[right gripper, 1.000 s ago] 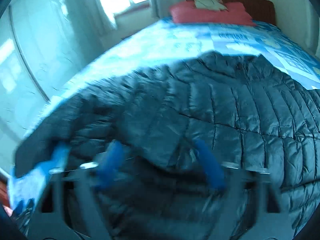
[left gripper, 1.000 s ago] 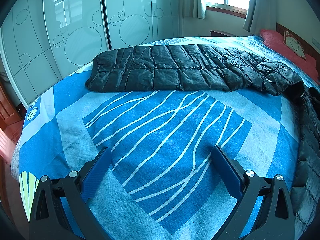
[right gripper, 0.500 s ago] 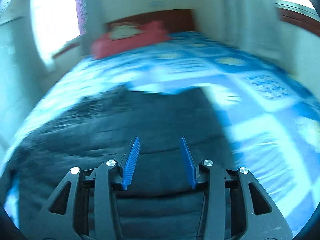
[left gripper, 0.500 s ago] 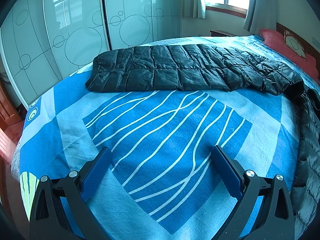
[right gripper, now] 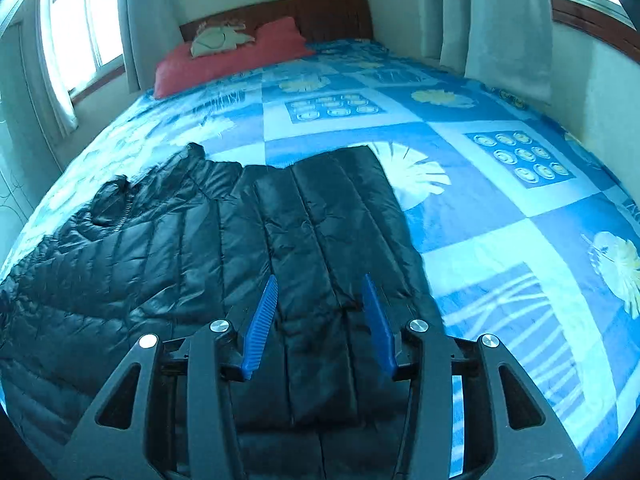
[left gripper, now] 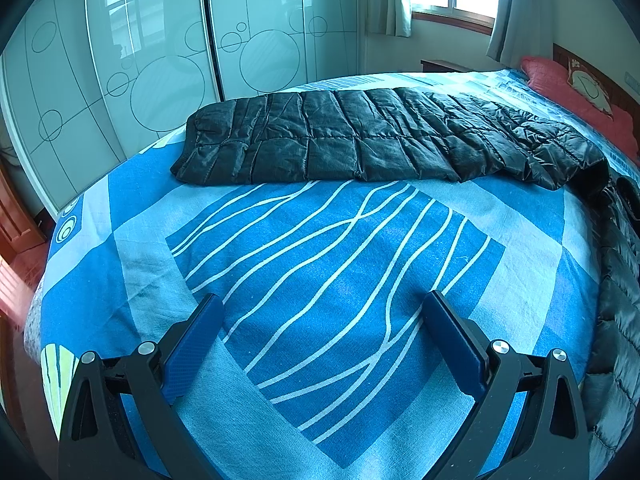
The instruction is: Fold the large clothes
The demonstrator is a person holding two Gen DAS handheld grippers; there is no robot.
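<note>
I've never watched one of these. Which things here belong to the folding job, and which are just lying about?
For the job:
black puffer jacket
left gripper, open
right gripper, jaws opening above the jacket

Just there:
blue bedspread
red pillow
wardrobe doors
curtains

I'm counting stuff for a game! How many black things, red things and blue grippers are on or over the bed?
Black: 1, the jacket, spread flat on the bed.
Red: 1, the pillow by the headboard.
Blue-fingered grippers: 2, the left gripper open over bare sheet, the right gripper opening over a jacket sleeve.
Total: 4
</note>
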